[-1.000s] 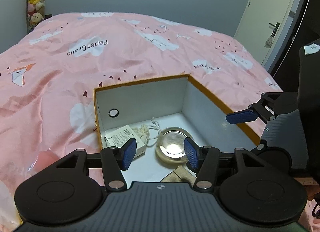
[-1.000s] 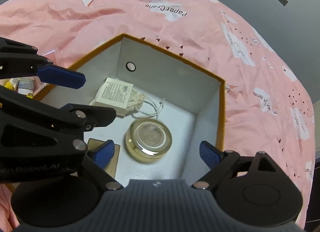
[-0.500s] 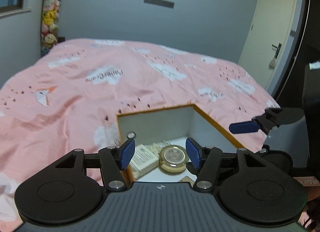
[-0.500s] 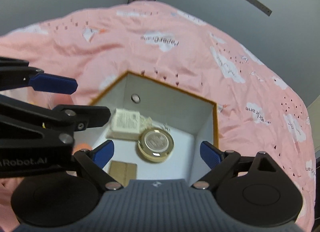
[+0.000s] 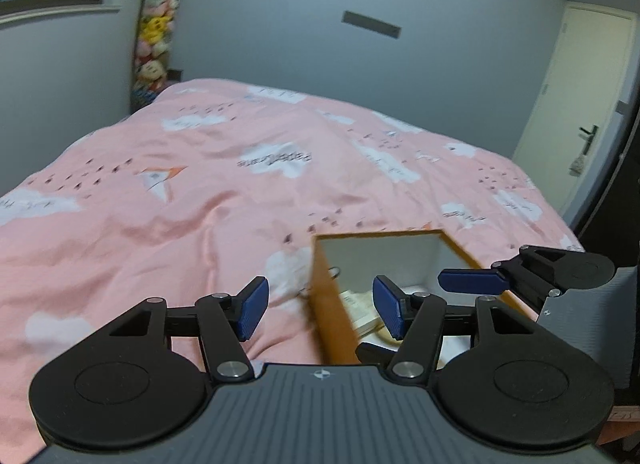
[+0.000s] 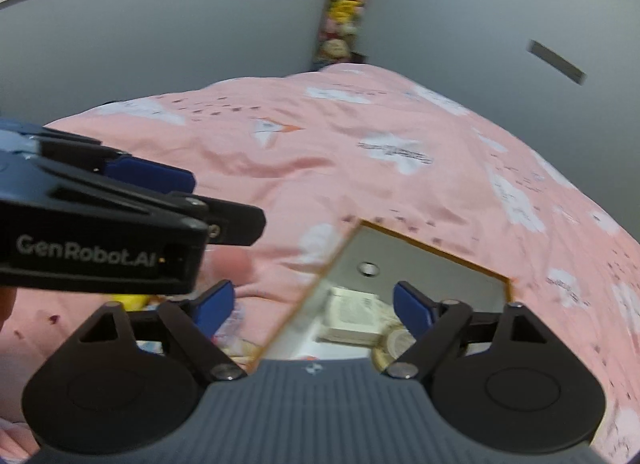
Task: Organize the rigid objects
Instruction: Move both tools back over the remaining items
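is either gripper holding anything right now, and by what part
Nothing is held. The left gripper and the right gripper are both open and empty above the box.

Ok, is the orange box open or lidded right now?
Open. The orange box has no lid: its white inner walls show from above in both wrist views, with a white packet and a gold round tin inside.

The left gripper (image 5: 320, 306) and right gripper (image 6: 312, 304) look alike: matte black linkage arms with silver pivot screws, two round black discs flanking a ribbed grey body with a small white emblem, and blue pads (image 5: 251, 307) on the fingertips. White "GenRobot.AI" lettering runs along the left gripper's black side in the right wrist view.
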`<action>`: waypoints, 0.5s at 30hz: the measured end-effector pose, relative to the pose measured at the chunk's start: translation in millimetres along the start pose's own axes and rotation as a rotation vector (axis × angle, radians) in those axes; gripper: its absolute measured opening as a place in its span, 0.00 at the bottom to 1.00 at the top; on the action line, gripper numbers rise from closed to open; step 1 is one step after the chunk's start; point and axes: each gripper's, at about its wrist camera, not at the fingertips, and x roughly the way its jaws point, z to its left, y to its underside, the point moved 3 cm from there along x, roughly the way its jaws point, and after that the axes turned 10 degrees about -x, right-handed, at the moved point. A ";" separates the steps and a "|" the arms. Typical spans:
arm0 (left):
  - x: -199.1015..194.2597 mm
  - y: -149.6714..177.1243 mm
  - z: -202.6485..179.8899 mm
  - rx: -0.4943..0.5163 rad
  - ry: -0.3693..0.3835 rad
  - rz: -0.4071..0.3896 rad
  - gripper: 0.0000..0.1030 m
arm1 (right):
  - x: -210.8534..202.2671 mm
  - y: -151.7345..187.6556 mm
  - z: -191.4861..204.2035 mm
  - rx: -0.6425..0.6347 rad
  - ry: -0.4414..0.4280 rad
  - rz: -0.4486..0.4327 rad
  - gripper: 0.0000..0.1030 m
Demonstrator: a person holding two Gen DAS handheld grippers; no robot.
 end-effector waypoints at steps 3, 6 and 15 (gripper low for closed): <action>0.1 5.8 17.4 -0.016 -0.046 0.017 0.67 | 9.1 -8.0 15.5 -0.045 -0.045 0.004 0.79; 3.0 12.5 36.7 -0.041 -0.091 0.050 0.67 | 18.2 -14.8 32.5 -0.081 -0.081 0.006 0.79; -1.3 25.9 105.1 -0.152 -0.124 0.154 0.66 | 49.1 -20.2 87.0 -0.137 -0.163 0.045 0.70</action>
